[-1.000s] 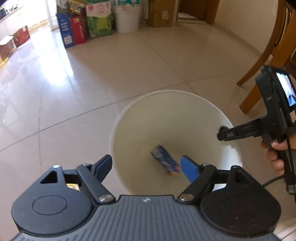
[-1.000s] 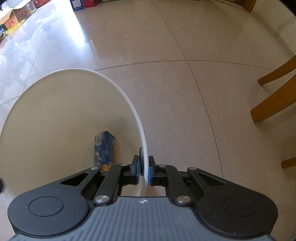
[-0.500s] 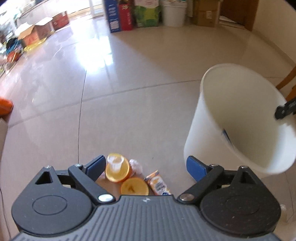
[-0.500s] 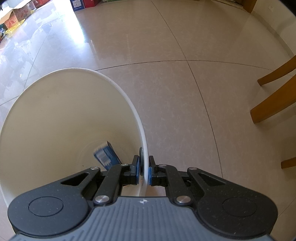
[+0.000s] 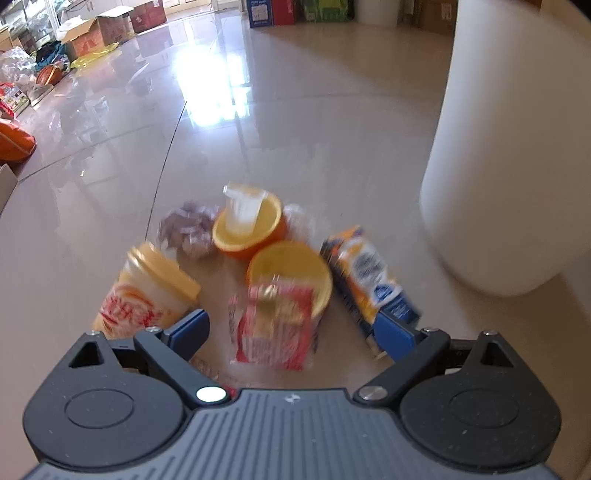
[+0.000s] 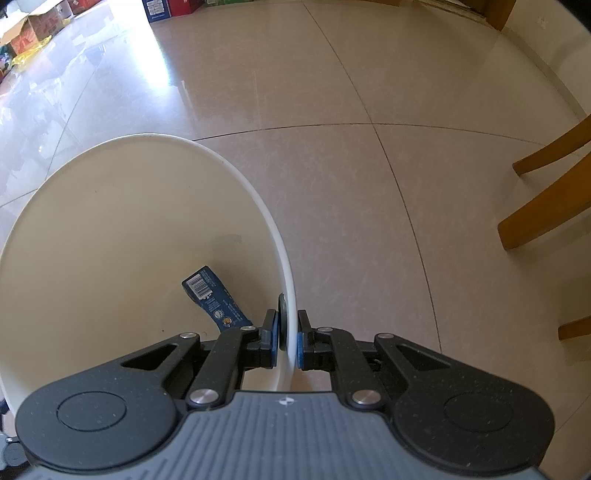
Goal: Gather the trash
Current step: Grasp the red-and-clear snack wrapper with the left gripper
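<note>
My left gripper [image 5: 291, 328] hangs open low over a pile of trash on the floor. A red-and-white wrapper [image 5: 273, 328] lies between its fingers, untouched. Around it lie a yellow cup [image 5: 144, 295], two orange bowls [image 5: 288, 273], a clear plastic cup [image 5: 242, 210] inside the far bowl, crumpled paper [image 5: 188, 230] and a blue-and-orange carton [image 5: 369, 280]. The white bucket [image 5: 509, 147] stands to the right. My right gripper [image 6: 287, 345] is shut on the bucket's rim [image 6: 286, 266]. A blue carton [image 6: 214, 299] lies inside the bucket.
Cardboard boxes [image 5: 96, 33] and bags line the far left of the tiled floor. More boxes [image 5: 269, 11] stand along the back wall. Wooden chair legs [image 6: 546, 199] stand to the right of the bucket.
My left gripper swung from above the bucket down to the trash pile on its left. The blue carton dropped and settled inside the bucket. The right gripper kept its hold on the rim.
</note>
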`<control>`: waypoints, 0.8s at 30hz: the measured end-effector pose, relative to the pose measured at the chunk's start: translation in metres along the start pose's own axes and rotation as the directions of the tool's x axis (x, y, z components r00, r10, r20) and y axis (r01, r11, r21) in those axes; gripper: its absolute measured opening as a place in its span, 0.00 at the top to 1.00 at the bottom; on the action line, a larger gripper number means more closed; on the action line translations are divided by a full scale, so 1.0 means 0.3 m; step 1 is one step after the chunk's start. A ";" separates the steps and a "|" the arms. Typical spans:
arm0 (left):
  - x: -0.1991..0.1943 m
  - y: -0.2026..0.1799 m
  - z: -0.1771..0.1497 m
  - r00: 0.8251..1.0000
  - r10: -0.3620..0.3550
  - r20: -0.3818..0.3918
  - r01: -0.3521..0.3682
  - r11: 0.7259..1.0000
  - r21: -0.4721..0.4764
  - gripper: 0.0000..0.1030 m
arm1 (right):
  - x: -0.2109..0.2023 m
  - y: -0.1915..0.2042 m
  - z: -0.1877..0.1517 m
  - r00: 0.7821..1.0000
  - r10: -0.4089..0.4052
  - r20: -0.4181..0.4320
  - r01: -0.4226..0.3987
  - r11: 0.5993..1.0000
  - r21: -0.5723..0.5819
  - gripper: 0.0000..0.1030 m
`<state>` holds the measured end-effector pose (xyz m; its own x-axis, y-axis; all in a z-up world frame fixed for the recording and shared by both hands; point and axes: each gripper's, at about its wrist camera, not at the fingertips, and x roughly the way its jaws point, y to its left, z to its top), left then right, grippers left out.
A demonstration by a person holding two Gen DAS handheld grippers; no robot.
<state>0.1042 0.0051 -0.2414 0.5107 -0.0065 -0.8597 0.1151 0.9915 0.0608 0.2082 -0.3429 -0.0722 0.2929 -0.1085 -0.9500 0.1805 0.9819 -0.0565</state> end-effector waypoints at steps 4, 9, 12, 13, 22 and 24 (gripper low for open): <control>0.061 0.011 -0.063 1.000 0.020 -0.013 -0.020 1.000 0.011 0.07 | 0.000 0.004 0.000 1.000 -0.005 0.001 0.005 1.000 -0.001 0.89; 0.095 0.010 -0.070 1.000 0.023 0.005 -0.023 0.999 0.046 0.07 | 0.002 0.006 0.003 1.000 -0.006 -0.001 0.006 1.000 -0.002 0.89; 0.130 0.023 -0.071 1.000 0.031 -0.001 -0.030 0.999 0.041 0.07 | 0.004 0.006 0.000 1.000 -0.007 0.000 0.007 1.000 -0.004 0.89; 0.140 0.031 -0.072 1.000 0.029 -0.003 -0.029 0.999 0.031 0.07 | 0.003 0.006 0.000 1.000 -0.007 0.000 0.007 1.000 -0.004 0.89; 0.222 0.060 -0.066 0.999 -0.025 -0.029 0.026 0.999 0.030 0.10 | 0.005 0.014 -0.006 1.000 -0.018 0.005 0.018 1.000 -0.013 0.88; 0.238 0.060 -0.063 0.999 -0.015 -0.035 0.016 0.999 0.034 0.19 | 0.005 0.015 -0.007 1.000 -0.019 0.006 0.019 1.000 -0.013 0.88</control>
<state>0.1266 0.0251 -0.3112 0.4787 -0.0164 -0.8778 0.1516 0.9864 0.0643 0.2074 -0.3382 -0.0744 0.2946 -0.1277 -0.9470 0.1735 0.9817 -0.0784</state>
